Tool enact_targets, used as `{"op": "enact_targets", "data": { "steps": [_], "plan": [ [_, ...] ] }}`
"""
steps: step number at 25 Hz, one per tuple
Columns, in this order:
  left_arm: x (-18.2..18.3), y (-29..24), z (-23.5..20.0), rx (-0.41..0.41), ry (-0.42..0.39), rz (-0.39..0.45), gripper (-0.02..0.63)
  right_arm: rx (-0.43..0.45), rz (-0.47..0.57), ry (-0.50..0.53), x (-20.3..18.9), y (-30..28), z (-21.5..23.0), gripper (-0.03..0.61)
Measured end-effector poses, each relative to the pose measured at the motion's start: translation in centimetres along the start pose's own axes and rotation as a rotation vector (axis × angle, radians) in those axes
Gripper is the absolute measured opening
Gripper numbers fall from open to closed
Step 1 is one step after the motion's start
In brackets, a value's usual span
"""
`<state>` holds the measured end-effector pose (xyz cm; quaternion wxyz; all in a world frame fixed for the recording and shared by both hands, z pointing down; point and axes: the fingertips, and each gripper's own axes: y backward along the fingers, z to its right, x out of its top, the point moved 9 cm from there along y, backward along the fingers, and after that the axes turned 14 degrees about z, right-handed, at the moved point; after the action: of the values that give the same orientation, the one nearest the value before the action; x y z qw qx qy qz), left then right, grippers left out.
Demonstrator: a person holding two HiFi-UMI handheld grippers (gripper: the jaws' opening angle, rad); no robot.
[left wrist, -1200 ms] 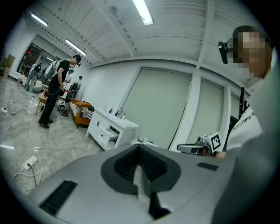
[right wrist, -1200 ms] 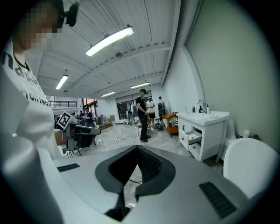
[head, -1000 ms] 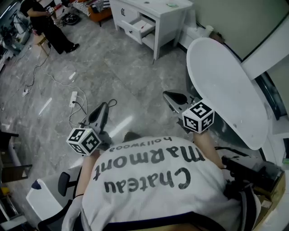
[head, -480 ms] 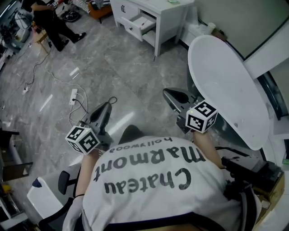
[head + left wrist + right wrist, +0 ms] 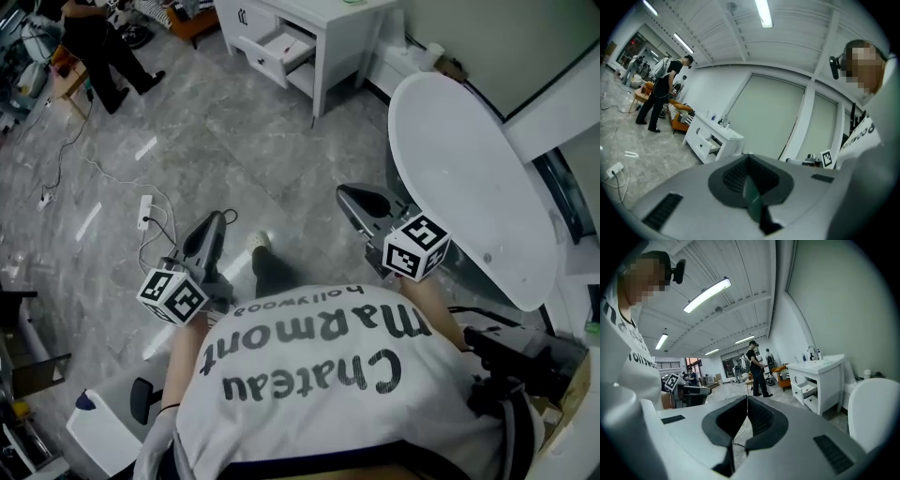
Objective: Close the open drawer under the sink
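My left tool (image 5: 217,225) and right tool (image 5: 361,202) are both closed, holding nothing. The open drawer (image 5: 278,49) is well away across the floor, so I'm at the approach. Next I must reach its front and push.

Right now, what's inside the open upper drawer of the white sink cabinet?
The drawer looks mostly bare white, with a small reddish patch too small to identify. Its rear part sits under the cabinet top and is hidden.
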<state>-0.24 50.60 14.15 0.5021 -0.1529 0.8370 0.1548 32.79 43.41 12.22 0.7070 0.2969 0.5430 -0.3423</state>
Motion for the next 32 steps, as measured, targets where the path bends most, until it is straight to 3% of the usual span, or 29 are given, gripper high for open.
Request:
{"op": "enact_targets", "data": {
  "steps": [6,17,26,32],
  "plan": [
    [2.6,-5.6,-5.0,0.012,0.038,0.015,0.008,-0.044,-0.056,-0.01,0.2,-5.6,3.8,0.011],
    [9.9,-15.9,-16.1,-0.051,-0.089,-0.11,0.008,-0.164,-0.051,0.007,2.8,-18.2,8.6,0.011],
    [13.2,-18.8,-22.9,-0.096,-0.007,-0.098,0.008,-0.215,-0.044,0.021,3.1,-25.7,10.0,0.011],
    [14.0,-19.3,-26.7,-0.056,-0.037,-0.133,0.008,-0.197,-0.053,0.041,2.5,-29.7,9.6,0.011]
  ]
}}
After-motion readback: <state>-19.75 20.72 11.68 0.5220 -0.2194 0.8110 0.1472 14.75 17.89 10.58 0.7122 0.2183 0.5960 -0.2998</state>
